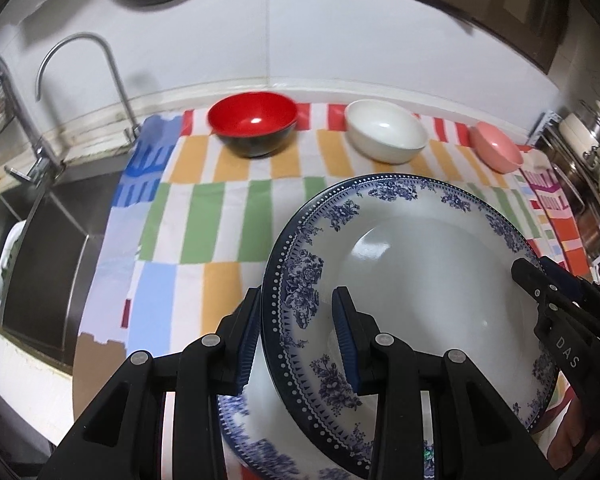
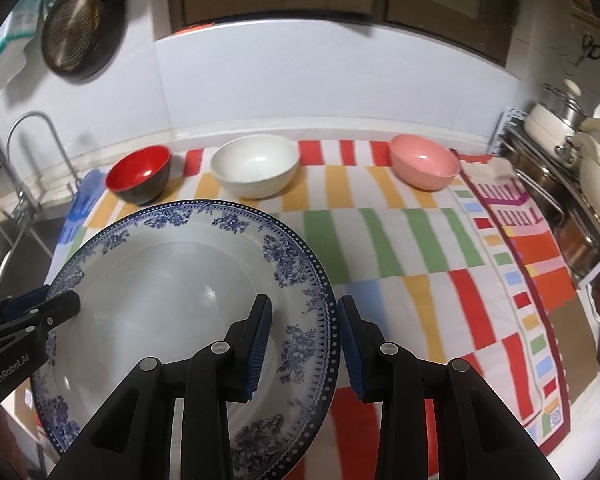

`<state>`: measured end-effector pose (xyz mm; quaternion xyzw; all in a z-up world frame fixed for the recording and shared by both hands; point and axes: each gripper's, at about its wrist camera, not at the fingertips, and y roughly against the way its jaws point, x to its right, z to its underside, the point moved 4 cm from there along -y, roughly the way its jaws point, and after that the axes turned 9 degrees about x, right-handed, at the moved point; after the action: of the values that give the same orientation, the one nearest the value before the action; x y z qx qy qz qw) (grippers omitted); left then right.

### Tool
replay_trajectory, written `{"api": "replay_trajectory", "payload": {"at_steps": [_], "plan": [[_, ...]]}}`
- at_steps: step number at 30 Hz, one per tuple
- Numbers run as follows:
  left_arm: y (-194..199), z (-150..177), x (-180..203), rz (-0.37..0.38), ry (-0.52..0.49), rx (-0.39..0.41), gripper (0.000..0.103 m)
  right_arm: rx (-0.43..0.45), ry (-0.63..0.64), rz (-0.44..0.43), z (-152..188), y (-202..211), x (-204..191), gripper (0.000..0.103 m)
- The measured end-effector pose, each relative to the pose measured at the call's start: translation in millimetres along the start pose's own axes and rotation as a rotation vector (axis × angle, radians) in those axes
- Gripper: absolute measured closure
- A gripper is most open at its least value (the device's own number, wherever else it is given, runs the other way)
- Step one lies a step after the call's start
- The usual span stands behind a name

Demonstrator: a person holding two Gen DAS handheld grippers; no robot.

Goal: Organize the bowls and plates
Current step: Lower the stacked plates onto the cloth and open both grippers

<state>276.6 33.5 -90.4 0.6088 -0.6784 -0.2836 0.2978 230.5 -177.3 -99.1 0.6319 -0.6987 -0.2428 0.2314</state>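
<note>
A large white plate with a blue floral rim (image 1: 420,272) hangs tilted above the striped cloth, held from both sides. My left gripper (image 1: 298,300) is shut on its left rim, one pad under the edge and one on the inner face. My right gripper (image 2: 304,304) is shut on the opposite rim, and its fingers (image 1: 528,272) show at the plate's far side. From the right wrist, the left gripper's fingers (image 2: 66,302) reach in over the plate (image 2: 160,280). Along the back wall stand a red bowl (image 1: 253,124), a white bowl (image 1: 386,130) and a pink bowl (image 1: 496,146). Another blue-patterned rim (image 1: 236,428) shows below the held plate.
A striped cloth (image 1: 220,220) covers the counter. A steel sink (image 1: 40,232) with a tall faucet (image 1: 80,52) lies to the left. Pots and a white kettle (image 2: 596,168) crowd a rack on the right. A pan (image 2: 72,36) hangs on the wall.
</note>
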Motion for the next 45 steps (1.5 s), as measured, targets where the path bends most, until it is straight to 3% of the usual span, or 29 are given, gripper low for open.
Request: {"api": "replay_trajectory", "payload": {"at_steps": [19,45], "plan": [[-13,47,-49,-0.053,0.067,-0.126,0.067,-0.137,0.095,-0.083,36,-22,-60,0.068],[-38,75,-49,-0.056,0.074,-0.25,0.067,-0.253,0.136,-0.091,59,-40,-65,0.065]]}}
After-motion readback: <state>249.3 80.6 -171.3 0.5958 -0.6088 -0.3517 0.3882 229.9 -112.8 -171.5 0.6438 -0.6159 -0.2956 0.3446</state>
